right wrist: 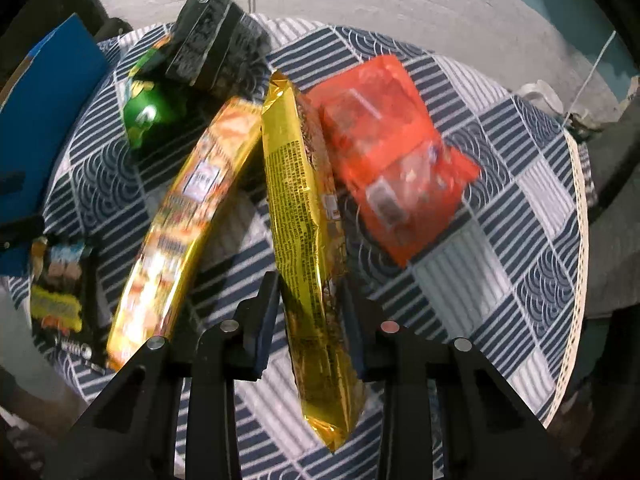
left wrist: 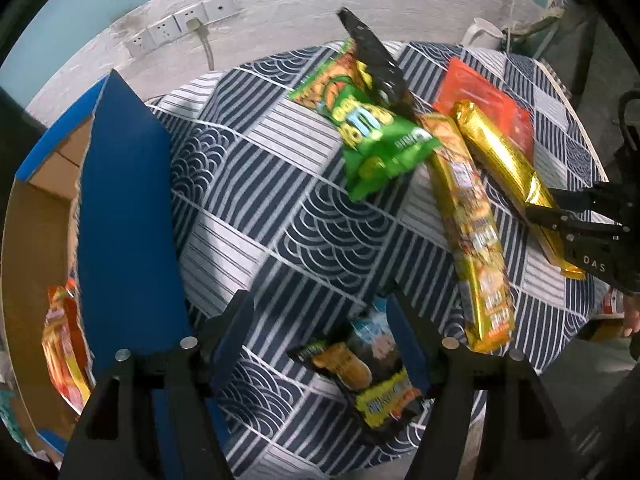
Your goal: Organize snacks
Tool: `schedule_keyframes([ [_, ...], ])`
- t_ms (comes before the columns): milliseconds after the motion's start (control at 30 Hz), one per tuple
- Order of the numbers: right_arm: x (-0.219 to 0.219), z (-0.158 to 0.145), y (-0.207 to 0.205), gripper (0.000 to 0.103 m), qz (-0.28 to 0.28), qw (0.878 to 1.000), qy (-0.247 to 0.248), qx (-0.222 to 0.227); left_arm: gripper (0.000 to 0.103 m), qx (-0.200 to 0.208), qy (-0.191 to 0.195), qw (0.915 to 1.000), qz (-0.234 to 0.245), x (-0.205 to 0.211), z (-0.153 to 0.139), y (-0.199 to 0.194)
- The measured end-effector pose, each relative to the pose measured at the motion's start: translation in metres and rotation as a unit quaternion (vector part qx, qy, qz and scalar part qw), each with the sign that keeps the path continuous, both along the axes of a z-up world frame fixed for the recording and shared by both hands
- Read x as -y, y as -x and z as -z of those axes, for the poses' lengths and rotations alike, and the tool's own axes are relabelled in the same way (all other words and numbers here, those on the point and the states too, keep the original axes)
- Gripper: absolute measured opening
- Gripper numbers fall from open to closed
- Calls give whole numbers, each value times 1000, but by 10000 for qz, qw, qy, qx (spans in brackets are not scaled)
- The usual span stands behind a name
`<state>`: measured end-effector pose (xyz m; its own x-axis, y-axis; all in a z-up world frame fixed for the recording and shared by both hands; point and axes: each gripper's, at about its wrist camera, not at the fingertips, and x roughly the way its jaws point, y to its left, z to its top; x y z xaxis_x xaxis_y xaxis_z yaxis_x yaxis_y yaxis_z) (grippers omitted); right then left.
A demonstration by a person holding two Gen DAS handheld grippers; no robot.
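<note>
Two grippers work over a round surface (left wrist: 280,208) draped in a navy-and-white patterned cloth. At its left edge in the left wrist view stands an open cardboard box (left wrist: 36,240) with blue flaps, and an orange-yellow packet (left wrist: 66,344) lies inside it against the near wall.

A red pouch (right wrist: 396,148) lies flat on the cloth toward the right. Just beside it, overlapping its left edge, is a long gold pack (right wrist: 304,216); the right gripper (right wrist: 312,312) has its jaws clamped on the lower part of this pack, pads pressing both sides. A second long pack (right wrist: 188,224), gold with orange print, lies slanted to the left of the first, their far ends almost meeting. Beyond it a green bag (left wrist: 368,136) rests with a black bag (left wrist: 376,60) propped over its far end.

The left gripper (left wrist: 320,328) points steeply down with its jaws apart, holding nothing. A small dark packet (left wrist: 368,376) with yellow print lies on the cloth between them, against the right finger; I cannot tell whether that pad touches it.

Wall sockets (left wrist: 180,26) show on the white wall behind.
</note>
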<state>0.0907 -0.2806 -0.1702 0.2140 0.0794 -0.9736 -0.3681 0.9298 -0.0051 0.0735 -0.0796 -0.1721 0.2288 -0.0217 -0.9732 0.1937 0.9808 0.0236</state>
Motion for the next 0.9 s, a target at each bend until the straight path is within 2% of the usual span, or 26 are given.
schedule_keyframes([
  [133,8,-1,16,29,59,9999,-13,-117,71,-56,-79,9999,97,9,2,12],
  [233,14,-2,30,29,118,9998,33,-175,78,-151,8,9998,105,13,3,18],
  [500,29,-3,47,31,241,9995,-55,-183,81,-492,362,9970,-479,14,16,22],
  [567,29,-4,49,35,229,9996,-62,-153,81,-530,353,9964,-567,16,21,22],
  [633,28,-5,45,47,207,9997,-49,-111,81,-550,241,9967,-555,19,27,22],
  [667,31,-7,40,49,191,9997,-69,-99,81,-565,146,9968,-538,21,30,22],
  [733,31,-7,40,50,179,9998,-106,-70,81,-574,46,9969,-540,22,34,23],
  [900,28,-1,28,52,203,9996,-150,-135,84,-700,67,9959,-563,26,47,21],
])
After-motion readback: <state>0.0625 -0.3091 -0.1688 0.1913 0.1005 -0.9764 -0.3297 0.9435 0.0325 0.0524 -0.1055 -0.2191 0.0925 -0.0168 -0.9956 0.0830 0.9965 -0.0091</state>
